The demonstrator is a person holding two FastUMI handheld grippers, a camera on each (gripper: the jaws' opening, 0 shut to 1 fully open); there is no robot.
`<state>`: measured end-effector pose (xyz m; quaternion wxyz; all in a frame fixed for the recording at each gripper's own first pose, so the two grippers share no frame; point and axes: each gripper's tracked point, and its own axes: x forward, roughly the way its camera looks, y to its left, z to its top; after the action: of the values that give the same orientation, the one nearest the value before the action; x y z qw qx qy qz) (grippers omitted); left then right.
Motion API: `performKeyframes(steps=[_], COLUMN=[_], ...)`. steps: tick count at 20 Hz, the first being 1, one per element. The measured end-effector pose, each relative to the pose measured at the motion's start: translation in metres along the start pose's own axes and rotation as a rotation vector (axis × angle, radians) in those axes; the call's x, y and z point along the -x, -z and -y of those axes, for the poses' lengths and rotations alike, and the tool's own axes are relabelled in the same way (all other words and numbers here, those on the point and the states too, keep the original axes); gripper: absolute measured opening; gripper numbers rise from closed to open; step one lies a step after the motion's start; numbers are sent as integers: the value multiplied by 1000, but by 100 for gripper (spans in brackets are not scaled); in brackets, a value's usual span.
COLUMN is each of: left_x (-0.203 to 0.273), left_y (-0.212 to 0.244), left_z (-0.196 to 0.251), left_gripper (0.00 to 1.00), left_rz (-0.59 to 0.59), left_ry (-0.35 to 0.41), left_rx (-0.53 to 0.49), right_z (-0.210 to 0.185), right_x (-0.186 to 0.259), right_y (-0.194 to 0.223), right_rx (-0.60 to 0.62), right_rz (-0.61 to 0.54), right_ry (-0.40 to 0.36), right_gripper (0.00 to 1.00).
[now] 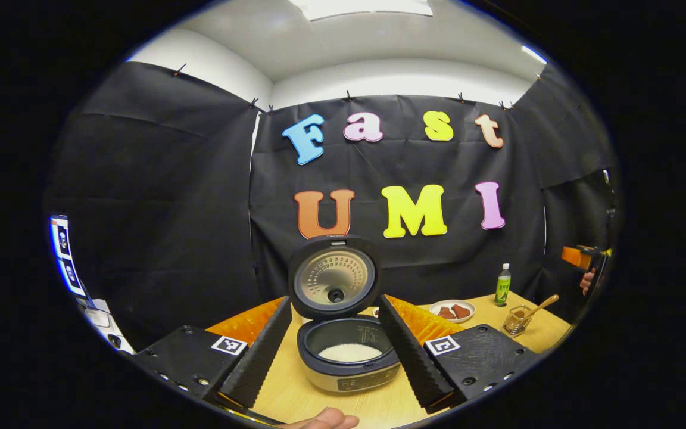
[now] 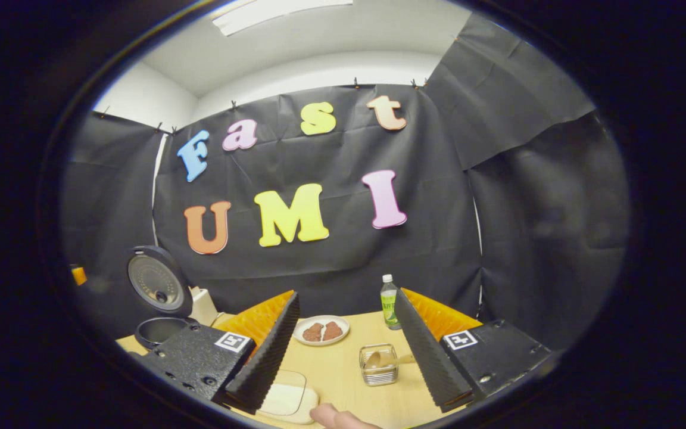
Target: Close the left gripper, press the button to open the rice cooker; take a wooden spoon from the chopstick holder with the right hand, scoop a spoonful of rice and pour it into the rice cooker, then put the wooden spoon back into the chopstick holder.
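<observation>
Right gripper view, nearest: the right tongs (image 2: 343, 381) stand wide and hold nothing; a fingertip shows at the bottom edge. Directly ahead, between the fingers, the chopstick holder (image 2: 379, 364) stands on the bench (image 2: 343, 369) with the wooden spoon (image 2: 386, 359) inside, handle slanting right. The right tongs are judged the nearer pair for the pick. A container of rice (image 2: 283, 400) lies low left; beyond, a plate (image 2: 321, 330) and bottle (image 2: 389, 302).

Left gripper view: the left tongs (image 1: 336, 381) are likewise wide and empty, framing the rice cooker (image 1: 348, 357), lid (image 1: 334, 277) raised, with rice visible in the pot, which the other view does not reveal.
</observation>
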<state>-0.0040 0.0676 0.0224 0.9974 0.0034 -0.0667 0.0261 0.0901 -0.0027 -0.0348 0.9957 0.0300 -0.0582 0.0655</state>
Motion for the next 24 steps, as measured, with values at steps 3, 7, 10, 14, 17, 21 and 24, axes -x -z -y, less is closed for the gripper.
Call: performKeyframes(steps=[3,7,10,14,17,21,24], left_x=[-21,-59,-104,-165,-200,-250,-281], left_y=[-15,-45,-65,-60,-70,-61,-54], left_z=[-7,-16,-36,-36,-44,-22,-30], left_gripper=[94,94,94,94,96,95,95], left_rz=[-23,-5,31,-15,35,30,35], left_ry=[-11,-51,-132,-155,-221,-177,-212], left_rx=[-13,-26,-44,-76,-108,-76,-92], right_z=[0,-3,0,22,28,39,46], right_x=[30,63,78,92,102,104,104], right_y=[17,35,43,40,46,58,60], right_rx=[86,-2,-12,21,13,17,20], right_rz=[-36,-96,-99,-69,-66,-76,-69], right_ry=[28,-5,-44,-14,-42,-42,-33], right_gripper=[100,100,100,99,100,100,100])
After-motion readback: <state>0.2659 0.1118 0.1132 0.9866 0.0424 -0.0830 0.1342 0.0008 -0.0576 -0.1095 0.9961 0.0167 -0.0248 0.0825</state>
